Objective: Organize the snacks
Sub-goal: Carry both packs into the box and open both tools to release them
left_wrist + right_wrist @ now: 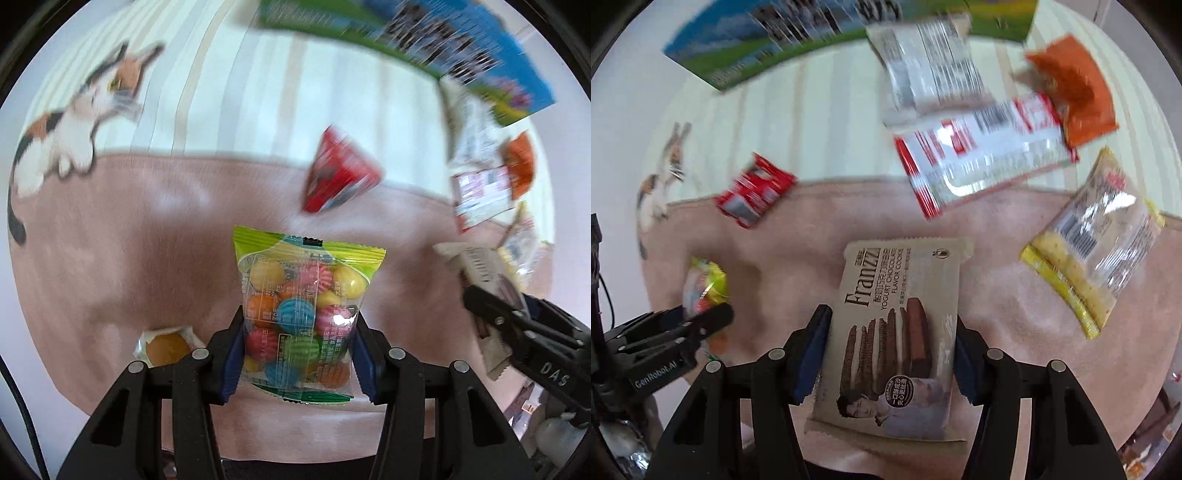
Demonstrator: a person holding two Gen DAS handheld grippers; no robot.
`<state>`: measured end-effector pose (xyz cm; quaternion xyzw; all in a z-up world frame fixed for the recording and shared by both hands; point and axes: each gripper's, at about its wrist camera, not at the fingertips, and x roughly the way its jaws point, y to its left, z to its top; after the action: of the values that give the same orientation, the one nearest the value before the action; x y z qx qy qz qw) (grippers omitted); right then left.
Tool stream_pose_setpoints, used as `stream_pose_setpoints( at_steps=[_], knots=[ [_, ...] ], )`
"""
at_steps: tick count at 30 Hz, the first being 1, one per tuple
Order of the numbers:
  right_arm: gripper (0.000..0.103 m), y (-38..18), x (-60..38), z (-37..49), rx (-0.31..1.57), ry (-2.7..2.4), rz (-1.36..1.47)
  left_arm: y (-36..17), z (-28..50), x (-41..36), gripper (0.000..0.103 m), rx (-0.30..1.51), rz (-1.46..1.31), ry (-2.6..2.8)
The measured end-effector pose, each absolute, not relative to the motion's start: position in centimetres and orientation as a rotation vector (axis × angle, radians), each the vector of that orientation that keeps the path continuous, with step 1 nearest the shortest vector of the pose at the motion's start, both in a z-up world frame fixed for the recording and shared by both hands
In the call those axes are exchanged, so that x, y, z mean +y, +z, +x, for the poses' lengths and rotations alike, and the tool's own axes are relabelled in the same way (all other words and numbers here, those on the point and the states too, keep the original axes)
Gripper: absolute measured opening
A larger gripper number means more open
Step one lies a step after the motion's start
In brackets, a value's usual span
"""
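My left gripper is shut on a clear bag of coloured candy balls with a green top, held above the pink cloth. My right gripper is shut on a beige Franzzi cookie pack, also above the cloth. In the left wrist view the right gripper shows at the right edge with the cookie pack. In the right wrist view the left gripper shows at the left with the candy bag.
A red snack packet lies at the cloth's far edge. A small cake in clear wrap lies near left. White-red, orange, white and yellow-edged packets lie right. A blue-green box stands behind.
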<state>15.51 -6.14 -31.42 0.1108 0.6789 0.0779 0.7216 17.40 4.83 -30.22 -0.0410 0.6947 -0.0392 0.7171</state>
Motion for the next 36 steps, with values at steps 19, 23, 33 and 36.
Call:
stream_pose_setpoints(
  at_steps=[19,23,33,36],
  knots=[
    [0.060,-14.9,-11.8,28.4,1.134,0.214,0.360,-15.0,33.0,-0.3,0.048,1.293,-0.100,-0.274],
    [0.060,-14.3,-12.8,34.4,1.072,0.153,0.307,-14.5,38.6,-1.2,0.048,1.270,-0.035,-0.245],
    [0.060,-17.3,-14.2,46.6,1.051,0.062,0.223,-18.2,50.4,-0.3,0.048,1.312,0.016,-0.145],
    [0.061,-18.5,-14.4,49.0,1.045,0.040,0.206,-19.6,52.9,0.1,0.049,1.321,0.037,-0.101]
  ],
)
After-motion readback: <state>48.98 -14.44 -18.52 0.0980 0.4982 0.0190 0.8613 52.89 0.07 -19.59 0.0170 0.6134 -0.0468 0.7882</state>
